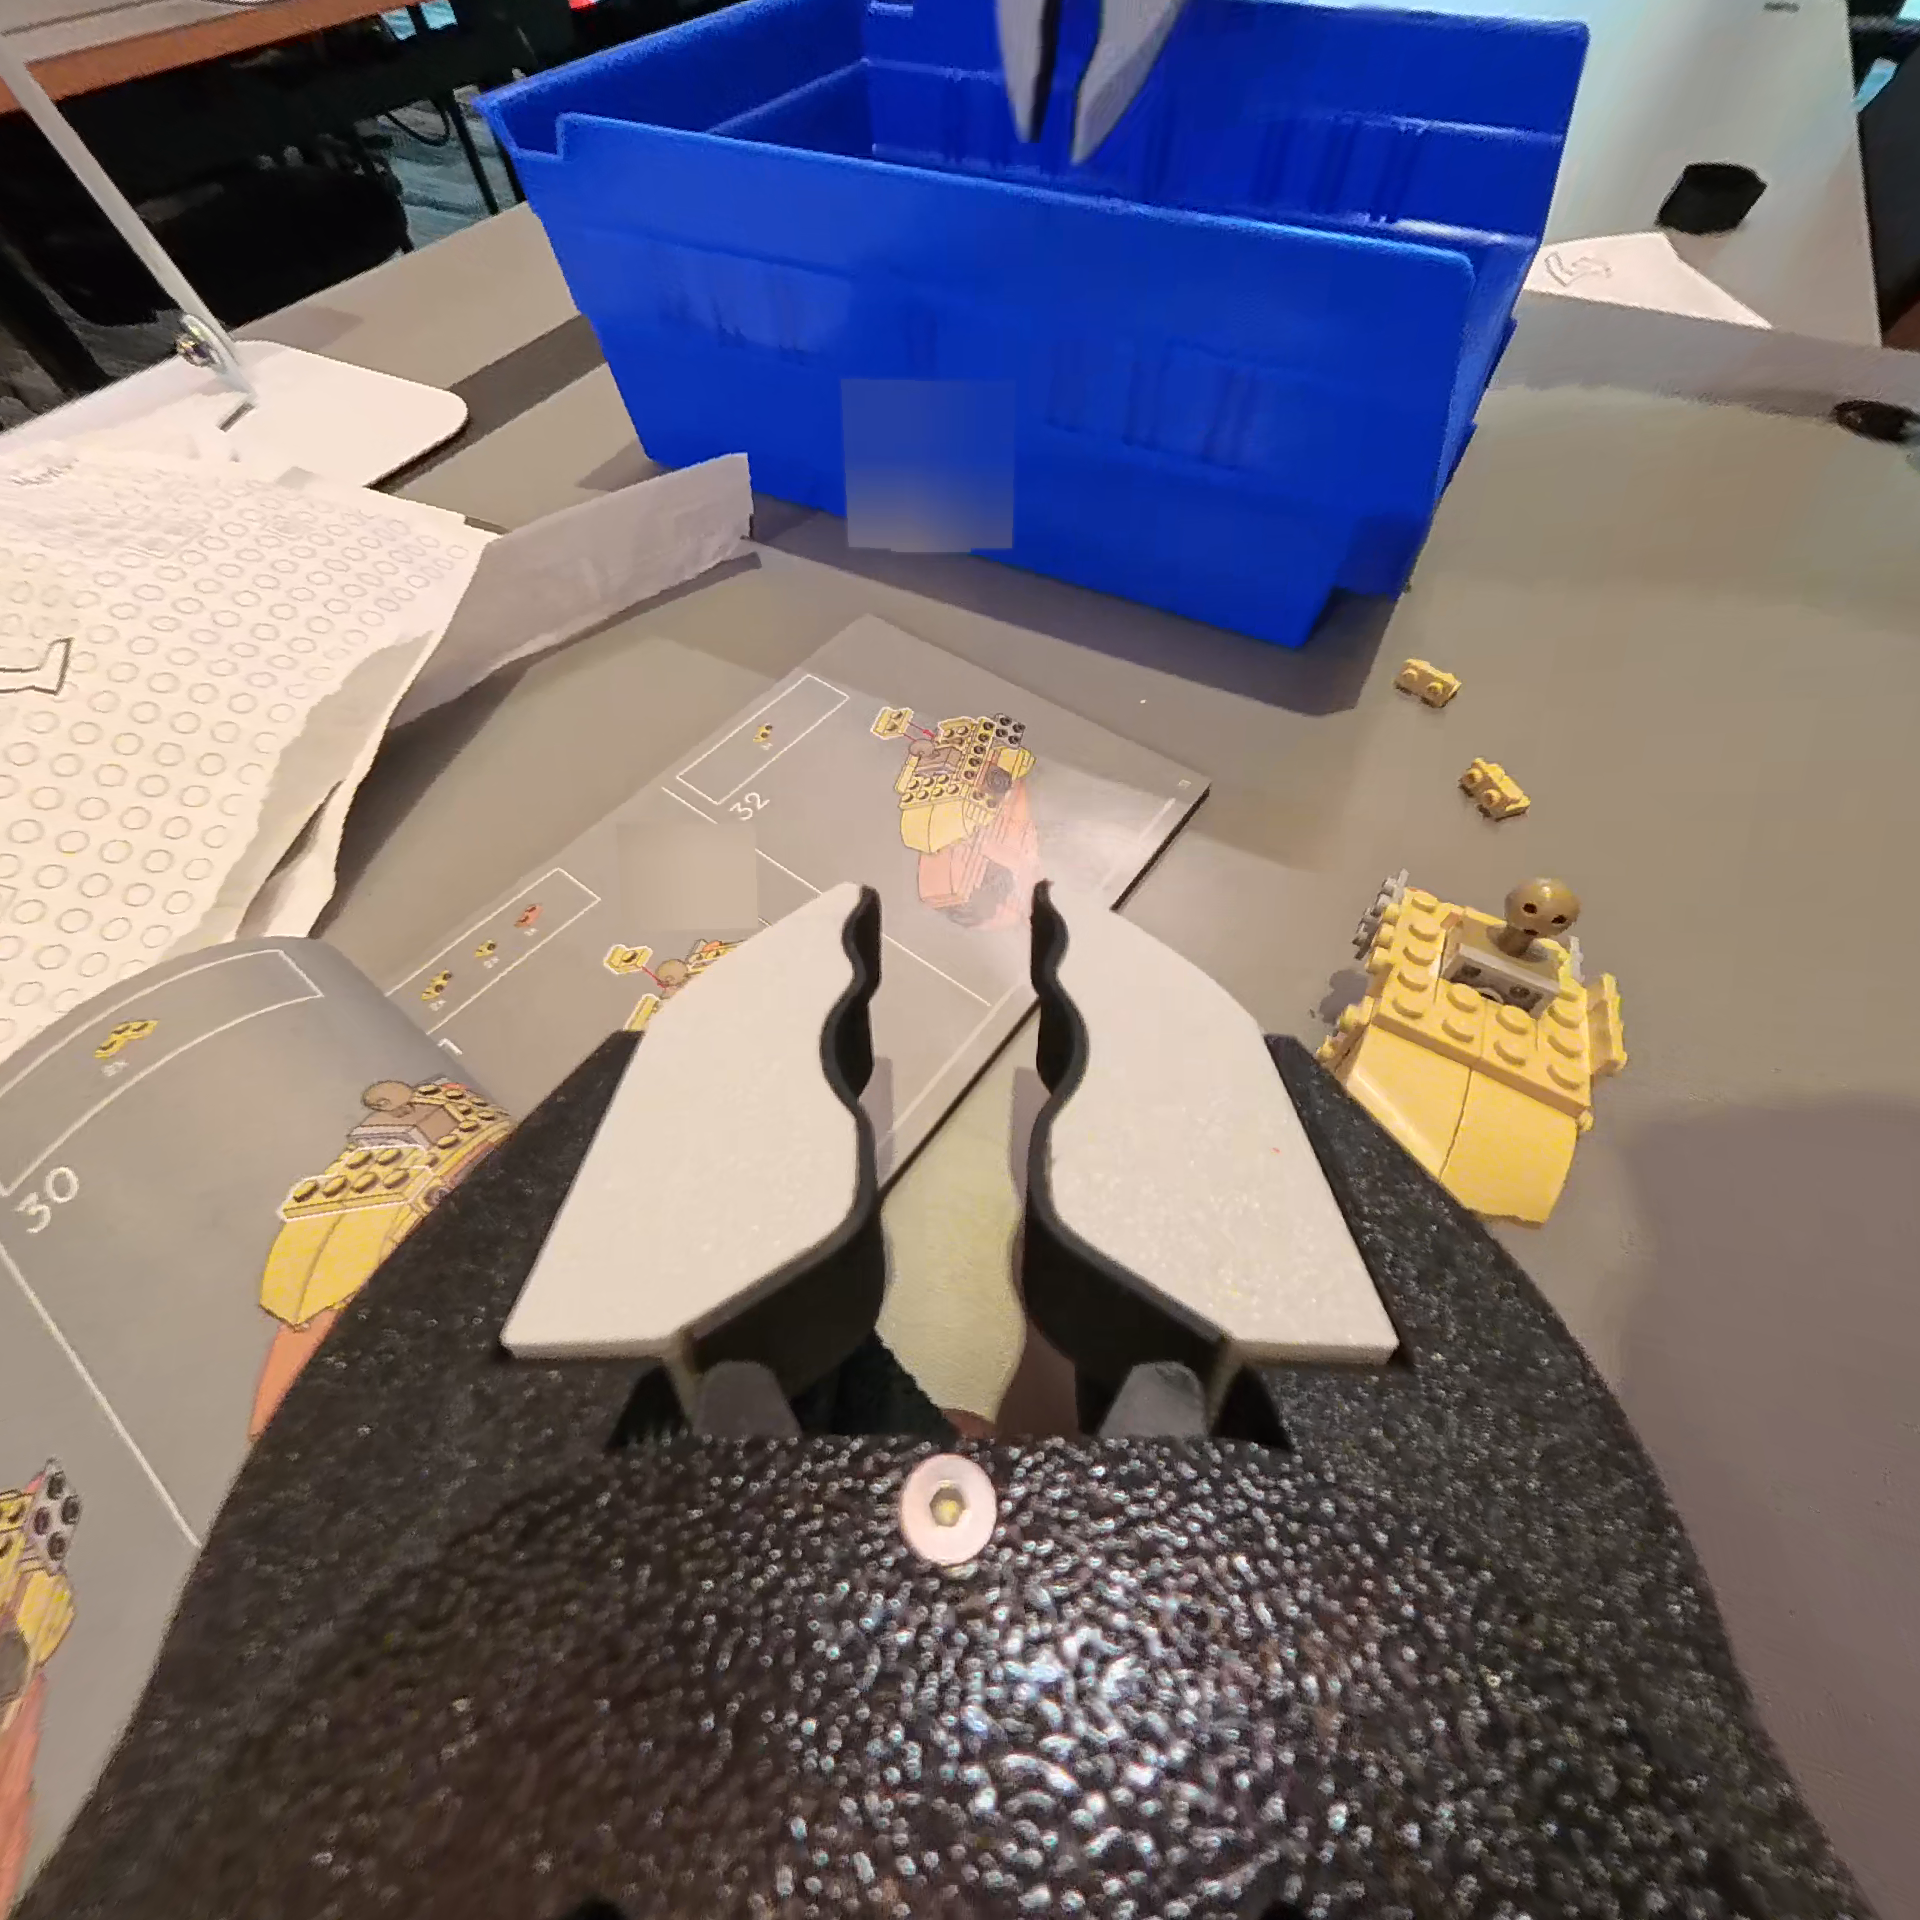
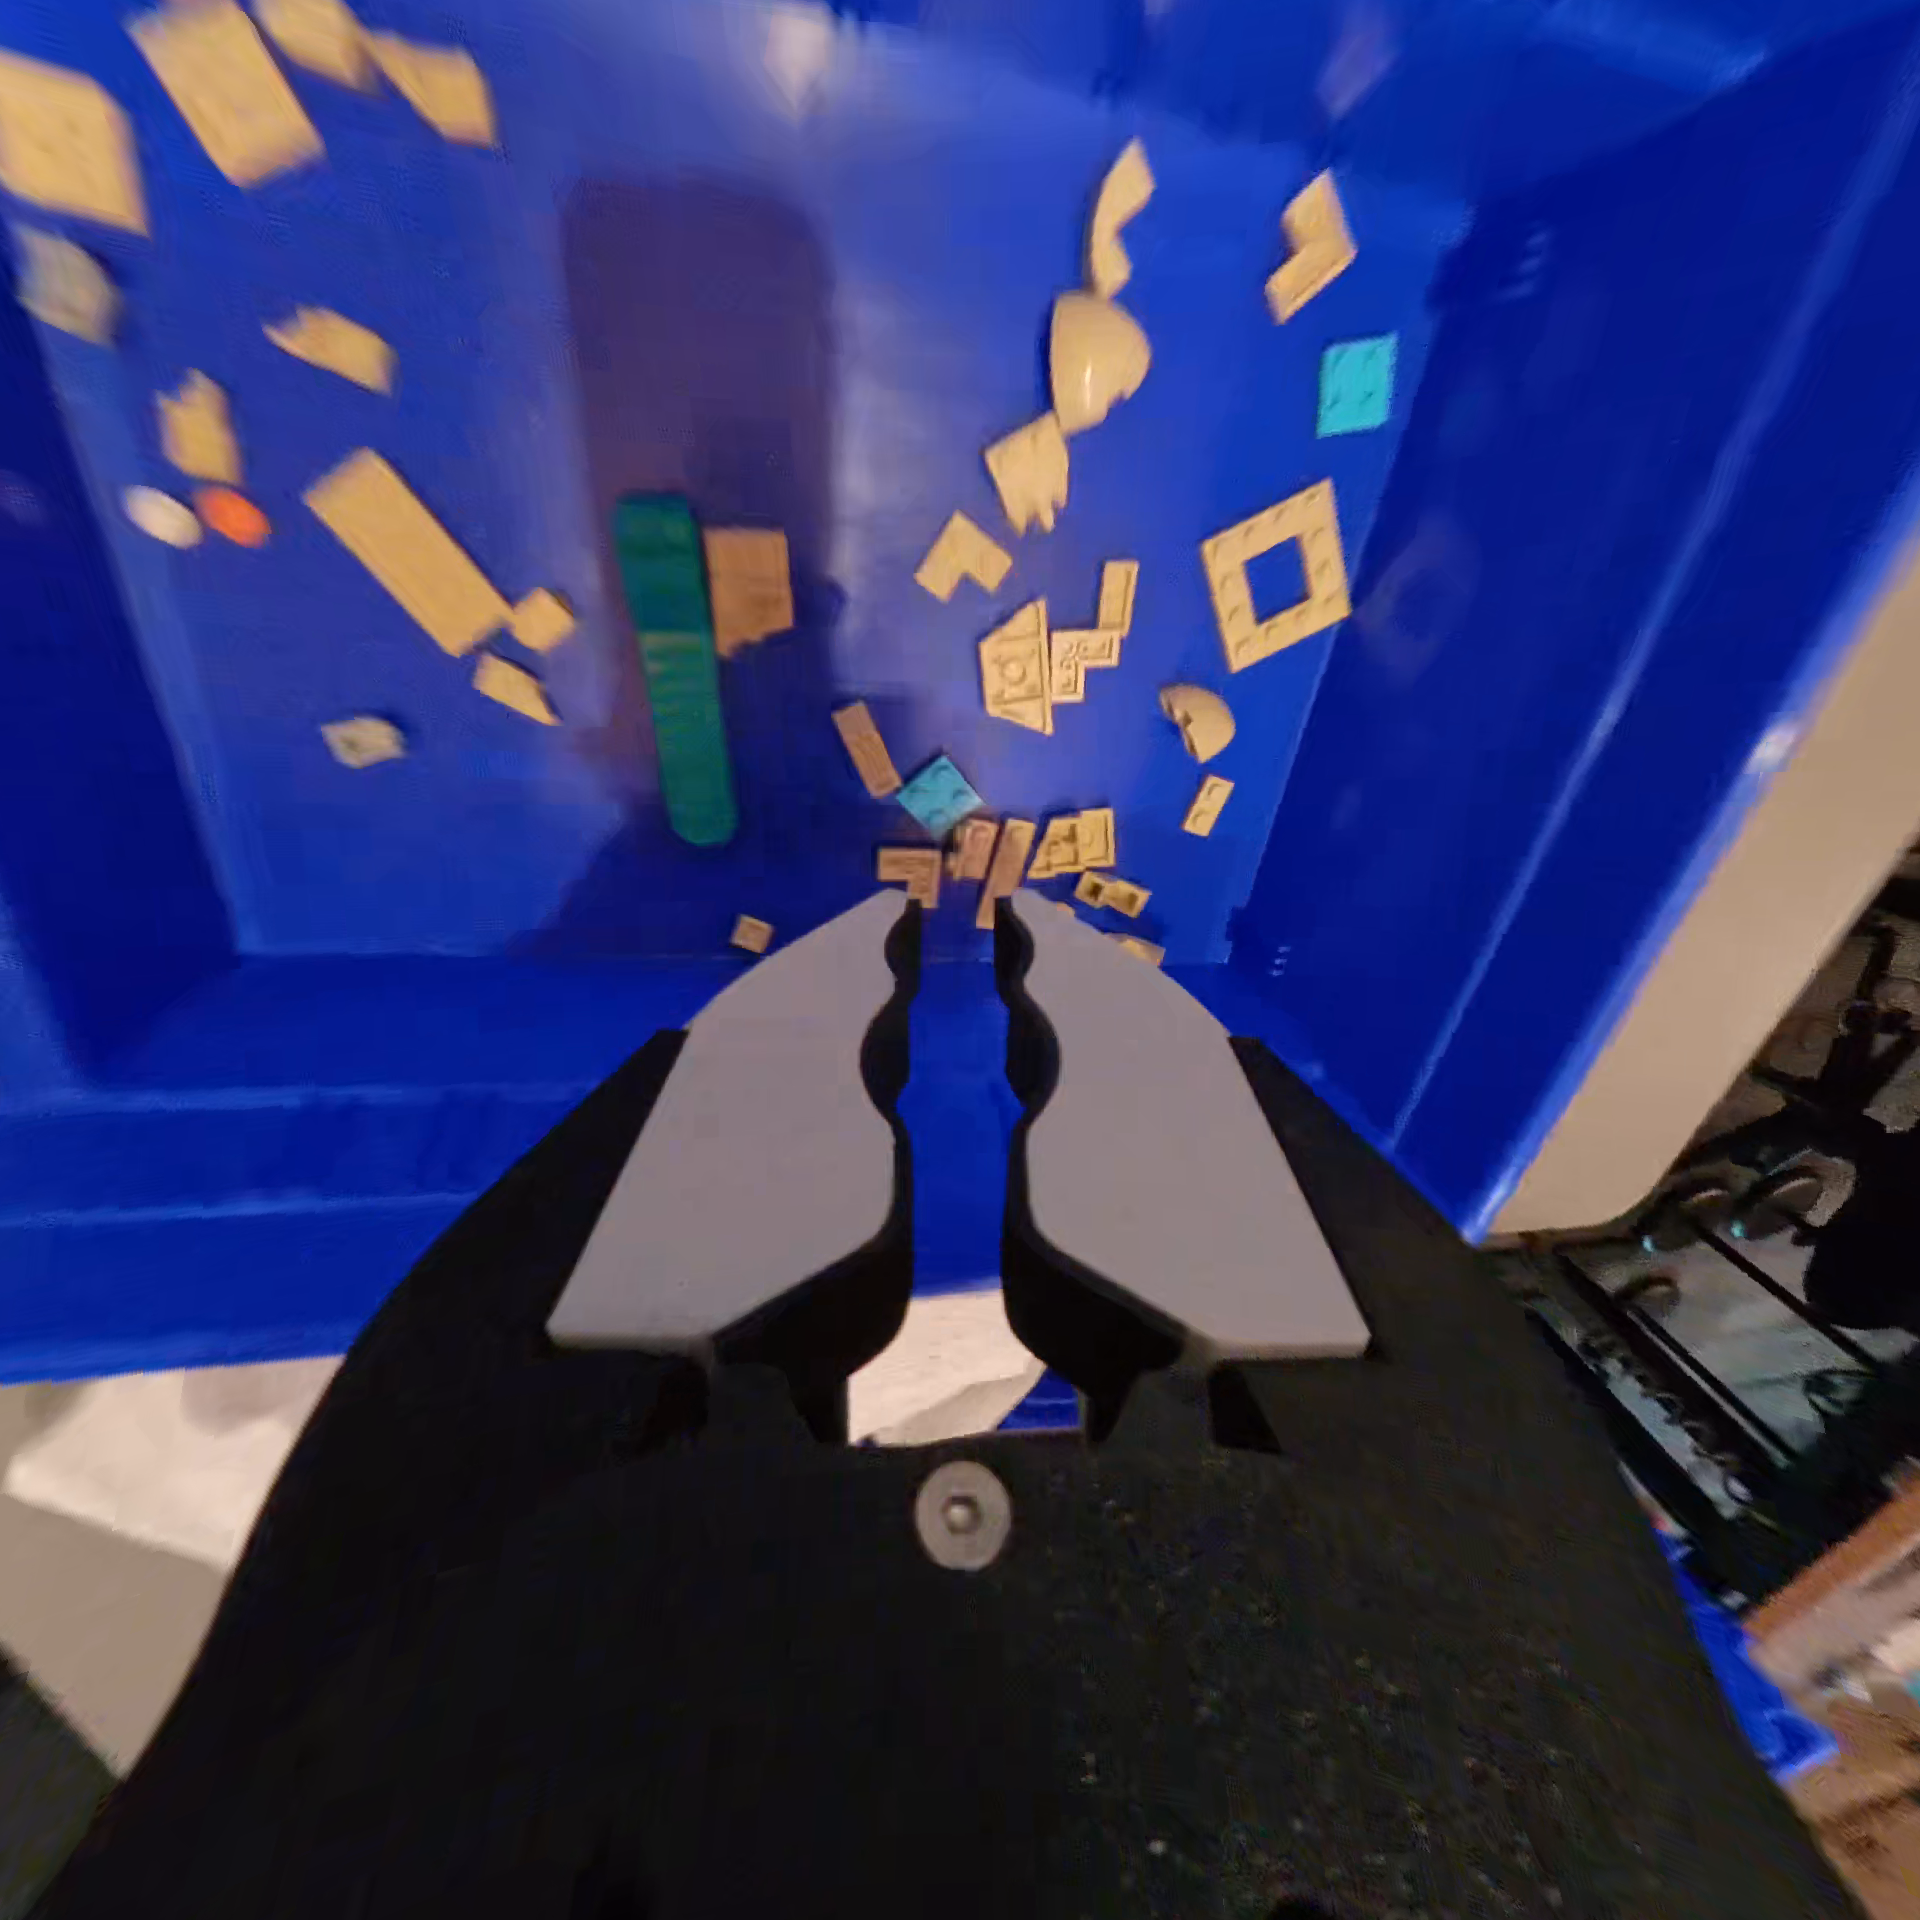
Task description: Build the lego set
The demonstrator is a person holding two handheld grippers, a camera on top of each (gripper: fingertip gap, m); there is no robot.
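My left gripper (image 1: 954, 896) is open and empty, hovering over the open instruction booklet (image 1: 831, 831) on the grey table. The partly built yellow lego model (image 1: 1475, 1049) with a tan ball-joint piece on top stands on the table to its right. Two small tan plates (image 1: 1427, 683) (image 1: 1493, 788) lie loose beyond the model. My right gripper (image 2: 956, 906) is open and empty, pointing down into the blue bin (image 2: 416, 1039) over a cluster of small tan pieces (image 2: 1003, 852) and a light blue plate (image 2: 938, 793). It also shows in the left wrist view (image 1: 1055, 145) above the bin (image 1: 1039, 343).
The bin floor holds several scattered tan plates, a long green piece (image 2: 675, 665), a square tan frame (image 2: 1276, 574) and a red round piece (image 2: 234, 516). A torn white paper bag (image 1: 177, 665) and a white stand base (image 1: 343, 405) lie left of the booklet. The left gripper's tips are roughly 30 cm from the right gripper's.
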